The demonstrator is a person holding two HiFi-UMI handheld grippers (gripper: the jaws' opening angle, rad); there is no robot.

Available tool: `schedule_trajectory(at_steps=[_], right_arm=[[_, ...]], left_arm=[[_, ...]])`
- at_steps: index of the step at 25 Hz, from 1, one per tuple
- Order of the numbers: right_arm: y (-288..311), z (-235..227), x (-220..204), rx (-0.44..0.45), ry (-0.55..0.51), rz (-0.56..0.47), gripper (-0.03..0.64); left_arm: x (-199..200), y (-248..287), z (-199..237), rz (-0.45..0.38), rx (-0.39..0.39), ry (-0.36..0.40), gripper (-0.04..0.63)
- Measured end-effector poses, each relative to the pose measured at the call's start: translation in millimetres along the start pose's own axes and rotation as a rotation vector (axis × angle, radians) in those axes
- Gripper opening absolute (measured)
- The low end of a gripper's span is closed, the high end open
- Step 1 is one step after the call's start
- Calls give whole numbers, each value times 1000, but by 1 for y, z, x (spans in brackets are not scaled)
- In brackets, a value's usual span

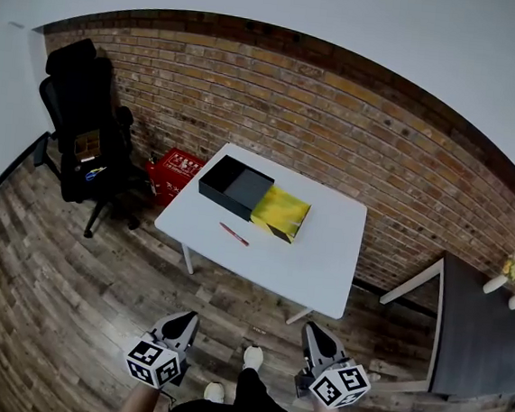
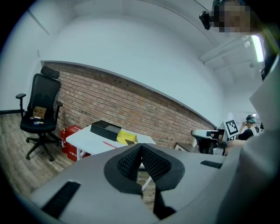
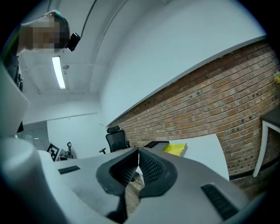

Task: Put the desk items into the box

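A white table [image 1: 316, 252] stands ahead of me by the brick wall. On it lies an open black box [image 1: 235, 186] with a yellow item [image 1: 281, 212] against its right end. A red pen [image 1: 234, 235] lies in front of the box. My left gripper [image 1: 189, 317] and right gripper [image 1: 312, 329] hang low over the floor, well short of the table. Both are shut with nothing between the jaws. The left gripper view shows the black box [image 2: 105, 127], the yellow item [image 2: 127, 137] and the pen [image 2: 109, 144] beyond the left gripper [image 2: 141, 146]. Past the right gripper [image 3: 138, 151] lies the yellow item [image 3: 175, 148].
A black office chair [image 1: 84, 129] stands at the left with small things on its seat. A red crate [image 1: 177, 170] sits on the floor by the table's left end. A dark grey table [image 1: 476, 330] stands at the right. My shoes [image 1: 252, 359] are on the wooden floor.
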State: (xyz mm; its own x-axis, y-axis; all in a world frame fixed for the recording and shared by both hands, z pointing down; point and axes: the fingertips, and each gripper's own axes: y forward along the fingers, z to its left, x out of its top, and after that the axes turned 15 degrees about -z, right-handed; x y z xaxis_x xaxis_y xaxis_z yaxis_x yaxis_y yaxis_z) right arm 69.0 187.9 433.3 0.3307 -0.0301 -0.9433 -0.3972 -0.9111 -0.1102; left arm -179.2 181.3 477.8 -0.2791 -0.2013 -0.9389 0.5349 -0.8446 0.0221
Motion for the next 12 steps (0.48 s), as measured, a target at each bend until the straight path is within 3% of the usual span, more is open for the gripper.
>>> schedule_trajectory(at_steps=[12], right_arm=[[80, -70, -2, 60, 4, 48, 23]], left_arm=[[8, 99, 17, 3, 48, 15, 14]])
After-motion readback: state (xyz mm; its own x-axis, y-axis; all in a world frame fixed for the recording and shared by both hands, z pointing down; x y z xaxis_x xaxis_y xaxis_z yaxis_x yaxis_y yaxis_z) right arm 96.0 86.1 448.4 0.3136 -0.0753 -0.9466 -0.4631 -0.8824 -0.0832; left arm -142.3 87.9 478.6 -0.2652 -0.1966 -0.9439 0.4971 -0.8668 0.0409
